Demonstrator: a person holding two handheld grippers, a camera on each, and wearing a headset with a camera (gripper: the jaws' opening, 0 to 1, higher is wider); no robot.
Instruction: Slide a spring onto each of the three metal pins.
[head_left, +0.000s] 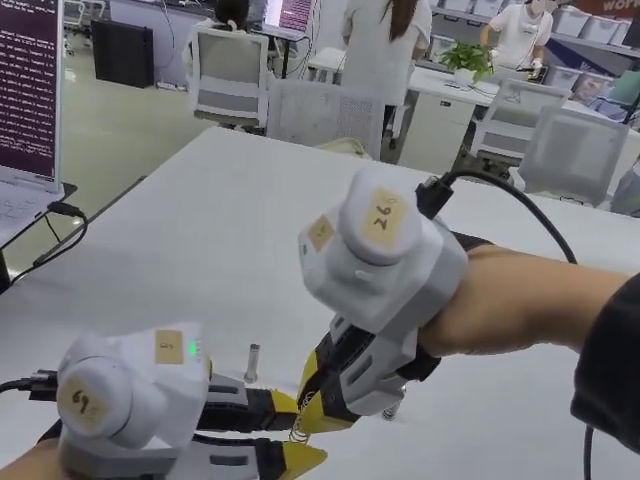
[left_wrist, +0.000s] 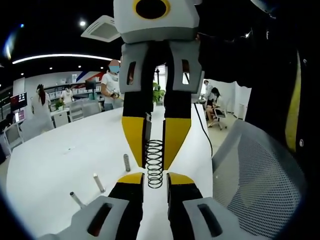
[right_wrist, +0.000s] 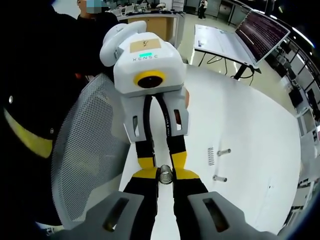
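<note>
A small steel spring (left_wrist: 154, 163) hangs between the two grippers, which meet tip to tip. My right gripper (right_wrist: 165, 174) is shut on the spring (right_wrist: 165, 174), seen end-on between its yellow tips. My left gripper (left_wrist: 155, 181) has its jaws either side of the spring's lower end, with a small gap on each side. In the head view the spring (head_left: 299, 424) sits where the left gripper (head_left: 290, 432) and right gripper (head_left: 322, 398) meet. Three upright metal pins (left_wrist: 127, 162), (left_wrist: 98, 183), (left_wrist: 76, 199) stand bare on the white table beside them.
A loose spring (right_wrist: 210, 156) lies on the table (head_left: 200, 250) by two pins (right_wrist: 223, 151). A mesh chair back (left_wrist: 260, 170) stands close beside the grippers. A laptop (head_left: 25, 100) is at the far left, and people and desks stand beyond the table.
</note>
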